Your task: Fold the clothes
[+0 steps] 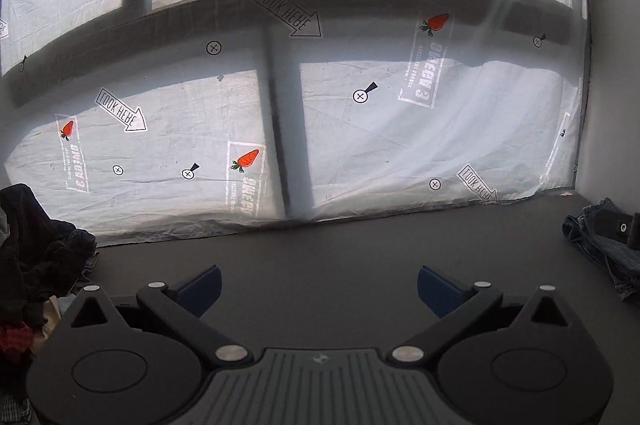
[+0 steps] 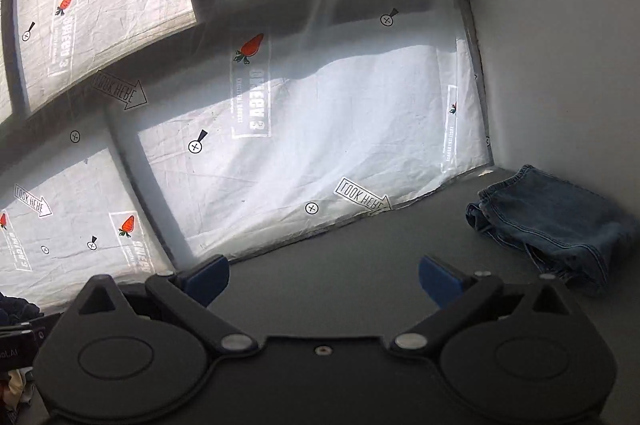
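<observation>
Folded blue jeans (image 2: 556, 221) lie on the dark grey table (image 2: 340, 265) at the right, close to the white wall. In the left wrist view the same jeans (image 1: 600, 249) show at the right edge, partly behind the other gripper's black body. A heap of dark and mixed clothes (image 1: 36, 257) sits at the left edge of the table. My left gripper (image 1: 319, 289) stands wide open over bare table, nothing between its blue pads. My right gripper (image 2: 324, 281) is also wide open and empty, left of the jeans and apart from them.
A white printed sheet (image 1: 360, 129) with carrots and arrows hangs over the window behind the table, reaching its far edge. A white wall (image 2: 560, 45) bounds the right side. Bits of the clothes heap (image 2: 16, 309) show at the lower left of the right wrist view.
</observation>
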`<state>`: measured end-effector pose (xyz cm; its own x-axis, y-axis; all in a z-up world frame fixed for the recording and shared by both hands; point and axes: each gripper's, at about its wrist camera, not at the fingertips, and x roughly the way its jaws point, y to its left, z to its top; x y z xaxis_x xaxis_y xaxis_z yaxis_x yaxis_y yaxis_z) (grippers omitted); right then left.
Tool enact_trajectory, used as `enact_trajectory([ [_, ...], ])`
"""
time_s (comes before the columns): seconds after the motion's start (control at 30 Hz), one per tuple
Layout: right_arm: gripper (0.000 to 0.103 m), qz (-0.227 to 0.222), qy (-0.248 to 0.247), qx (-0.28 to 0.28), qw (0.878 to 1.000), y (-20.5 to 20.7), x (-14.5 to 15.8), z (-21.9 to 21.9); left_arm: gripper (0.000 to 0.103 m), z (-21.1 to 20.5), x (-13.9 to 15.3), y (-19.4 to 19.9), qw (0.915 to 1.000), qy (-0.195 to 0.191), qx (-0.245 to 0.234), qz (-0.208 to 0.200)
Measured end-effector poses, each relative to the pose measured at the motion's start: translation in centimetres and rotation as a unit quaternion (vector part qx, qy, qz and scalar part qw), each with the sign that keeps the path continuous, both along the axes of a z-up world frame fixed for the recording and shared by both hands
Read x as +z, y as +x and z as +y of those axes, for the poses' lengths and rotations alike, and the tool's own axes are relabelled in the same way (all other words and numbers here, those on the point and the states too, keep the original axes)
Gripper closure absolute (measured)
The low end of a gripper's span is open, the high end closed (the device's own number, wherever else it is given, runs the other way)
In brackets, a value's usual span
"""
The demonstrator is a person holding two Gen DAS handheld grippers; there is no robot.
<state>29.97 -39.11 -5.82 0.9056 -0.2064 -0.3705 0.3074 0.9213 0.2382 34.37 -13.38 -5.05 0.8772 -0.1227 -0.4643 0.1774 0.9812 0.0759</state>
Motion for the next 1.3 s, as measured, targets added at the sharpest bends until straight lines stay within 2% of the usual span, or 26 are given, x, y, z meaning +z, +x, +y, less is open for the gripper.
enact_trajectory([
  [0.17,0.0,-0.034,-0.09,0.025,0.995,-5.2,0.6,7.6,0.0,6.0,1.1,-7.0,0.9964,-0.055,0.051,-0.039],
  [0.27,0.0,0.006,-0.129,0.04,0.991,-7.5,1.0,10.7,0.0,8.4,1.6,-10.2,0.9934,-0.084,0.064,-0.043],
  [0.33,0.0,0.036,-0.156,0.042,0.986,-8.7,0.9,12.5,0.0,9.5,1.9,-12.2,0.9935,-0.086,0.066,-0.036],
  [0.43,0.0,0.079,-0.176,0.051,0.98,-11.0,0.6,14.8,0.0,10.3,1.8,-14.5,0.9962,-0.058,0.061,-0.023],
  [0.53,0.0,0.125,-0.149,0.071,0.978,-12.9,0.3,15.8,0.0,11.0,1.1,-16.8,0.9973,-0.036,0.063,0.002],
  [0.6,0.0,0.162,-0.106,0.086,0.977,-14.3,-0.3,16.0,0.0,11.4,0.4,-18.0,0.9973,-0.026,0.06,0.033],
  [0.7,0.001,0.19,-0.079,0.099,0.974,-16.8,-1.5,16.4,0.0,12.1,-1.2,-19.9,0.9957,-0.015,0.061,0.068],
  [0.8,0.001,0.197,-0.086,0.111,0.97,-19.1,-2.1,17.0,0.0,12.4,-2.6,-21.6,0.9936,-0.006,0.056,0.098],
  [0.9,0.001,0.194,-0.092,0.121,0.969,-20.9,-2.0,17.5,0.0,12.3,-3.2,-23.3,0.9928,0.002,0.05,0.109],
  [1.3,0.001,0.184,-0.094,0.127,0.97,-23.2,-1.5,17.7,0.0,13.6,-2.7,-26.1,0.9942,0.003,0.047,0.097],
])
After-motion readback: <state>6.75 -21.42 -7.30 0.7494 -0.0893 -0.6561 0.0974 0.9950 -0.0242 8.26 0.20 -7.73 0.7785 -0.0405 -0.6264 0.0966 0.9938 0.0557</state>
